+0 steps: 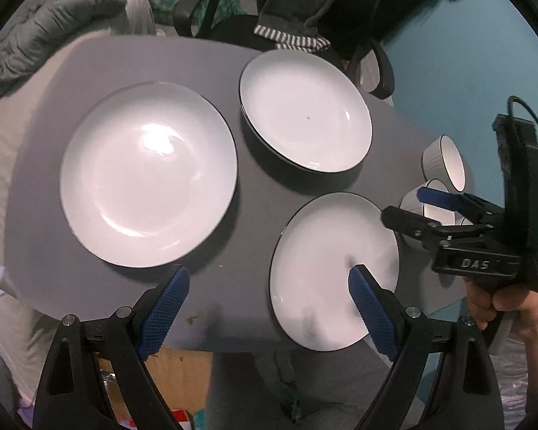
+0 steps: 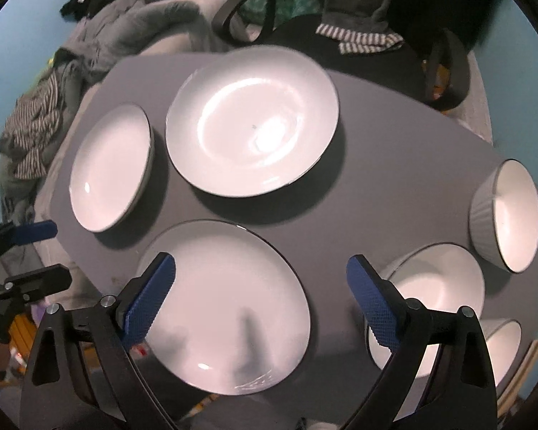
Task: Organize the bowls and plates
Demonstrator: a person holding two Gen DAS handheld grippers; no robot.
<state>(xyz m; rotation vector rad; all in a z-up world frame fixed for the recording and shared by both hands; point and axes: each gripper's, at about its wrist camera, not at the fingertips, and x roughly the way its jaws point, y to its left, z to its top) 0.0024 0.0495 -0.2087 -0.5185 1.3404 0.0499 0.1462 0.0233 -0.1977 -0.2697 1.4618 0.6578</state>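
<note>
Three white, dark-rimmed plates lie on the grey table [image 1: 254, 193]. A large plate [image 1: 149, 175] [image 2: 111, 168] is at the left, a deeper plate [image 1: 305, 111] [image 2: 251, 122] is at the far side, and a third plate [image 1: 333, 272] [image 2: 229, 308] lies near the front edge. Three white ribbed bowls sit at the right: one apart [image 2: 509, 215] [image 1: 446, 161], a second [image 2: 437, 304] [image 1: 430, 204] beside a third [image 2: 502, 340]. My left gripper [image 1: 269, 276] [image 2: 50, 252] hovers open between the large and near plates. My right gripper [image 2: 261, 263] [image 1: 412, 208] hangs open above the near plate and holds nothing.
A black office chair [image 2: 444, 71] draped with dark clothes and a striped cloth [image 2: 362, 41] stands behind the table. A heap of grey clothing [image 1: 53, 21] lies beyond the left edge. A teal floor [image 1: 466, 53] lies to the right. A hand [image 1: 498, 304] holds the right gripper's handle.
</note>
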